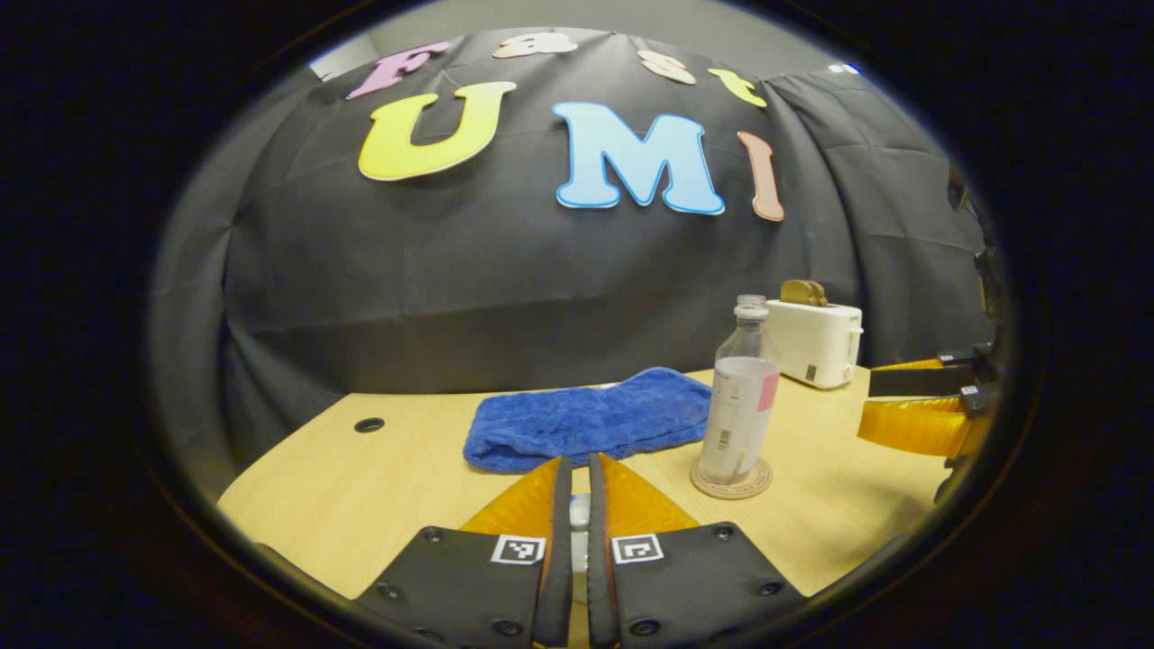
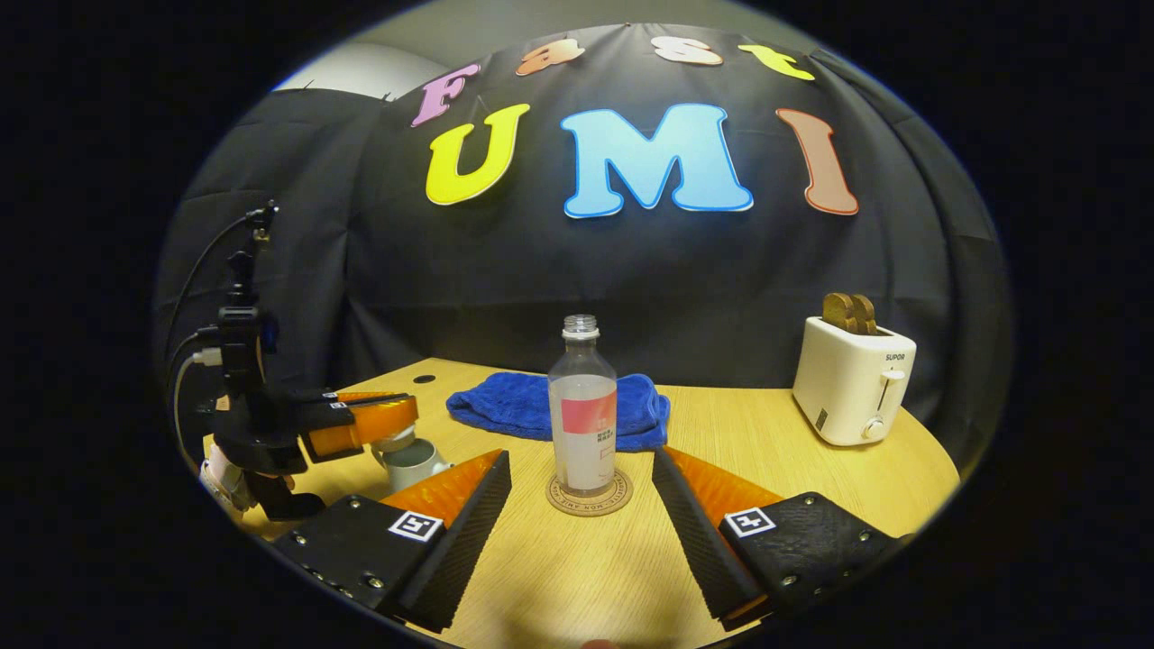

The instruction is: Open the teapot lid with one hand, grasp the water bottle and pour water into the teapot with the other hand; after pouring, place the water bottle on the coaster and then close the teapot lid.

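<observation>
Right gripper view: shows the water bottle (image 2: 582, 424) upright and uncapped, part full, set squarely on the coaster (image 2: 590, 498) near the middle of the tabletop (image 2: 766, 451). Puts it right where the task wants it parked, so reads either as not yet picked up or as already returned; cannot say which. Frames it between the spread fingers of the right tool (image 2: 579, 458), open wide and touching nothing, lined up on the bottle for a straight reach in or a straight pull back. Finds the left tool (image 2: 397, 416) off to the left, just above the teapot (image 2: 413, 460), with the pot's mouth seemingly uncovered below. Seen from the left gripper view, brings that left tool (image 1: 579, 461) nearly closed, pinching a small pale piece, likely the teapot lid (image 1: 580, 512), presumably held up to keep the mouth free for water. Leaves a blue towel (image 2: 541, 406) just behind the bottle and a toaster (image 2: 852, 383) well apart at the far right, neither in the way. Calls for care with the open bottle neck, easy to tip.
</observation>
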The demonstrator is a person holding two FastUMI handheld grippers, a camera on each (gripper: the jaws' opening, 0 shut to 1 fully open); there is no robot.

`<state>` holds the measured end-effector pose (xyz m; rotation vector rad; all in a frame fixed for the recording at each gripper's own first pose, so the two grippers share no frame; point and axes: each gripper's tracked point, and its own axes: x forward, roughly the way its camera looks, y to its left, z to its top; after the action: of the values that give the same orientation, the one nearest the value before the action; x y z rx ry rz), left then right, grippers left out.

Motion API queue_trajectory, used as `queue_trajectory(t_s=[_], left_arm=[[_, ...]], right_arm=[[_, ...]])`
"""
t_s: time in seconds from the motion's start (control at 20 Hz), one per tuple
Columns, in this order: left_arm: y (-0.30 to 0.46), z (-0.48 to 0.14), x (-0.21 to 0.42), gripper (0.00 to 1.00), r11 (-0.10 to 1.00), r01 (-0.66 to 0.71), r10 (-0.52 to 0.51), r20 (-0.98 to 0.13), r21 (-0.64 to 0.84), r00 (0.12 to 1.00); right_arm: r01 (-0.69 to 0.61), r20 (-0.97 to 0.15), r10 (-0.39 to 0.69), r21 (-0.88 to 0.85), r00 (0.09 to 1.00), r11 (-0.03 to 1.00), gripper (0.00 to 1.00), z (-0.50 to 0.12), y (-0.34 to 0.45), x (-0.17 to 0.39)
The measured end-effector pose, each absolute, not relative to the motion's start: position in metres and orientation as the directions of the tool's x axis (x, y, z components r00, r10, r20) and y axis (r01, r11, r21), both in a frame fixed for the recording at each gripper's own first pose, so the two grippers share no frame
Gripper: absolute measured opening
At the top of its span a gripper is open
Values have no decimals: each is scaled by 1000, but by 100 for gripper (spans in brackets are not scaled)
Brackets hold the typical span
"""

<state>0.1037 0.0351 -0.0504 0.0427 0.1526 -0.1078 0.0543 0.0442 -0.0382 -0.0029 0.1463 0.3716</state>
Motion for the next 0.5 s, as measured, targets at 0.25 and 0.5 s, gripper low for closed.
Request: queue_trajectory(t_s=[0.25, 0.5], left_arm=[[24, -60, 108, 13, 992, 112, -101, -167, 58, 981], [21, -65, 108, 14, 992, 104, -90, -168, 76, 982]], right_arm=[[-375, -129, 378, 49, 917, 926, 98, -34, 42, 49], [-359, -127, 364, 61, 923, 931, 98, -38, 32, 48]])
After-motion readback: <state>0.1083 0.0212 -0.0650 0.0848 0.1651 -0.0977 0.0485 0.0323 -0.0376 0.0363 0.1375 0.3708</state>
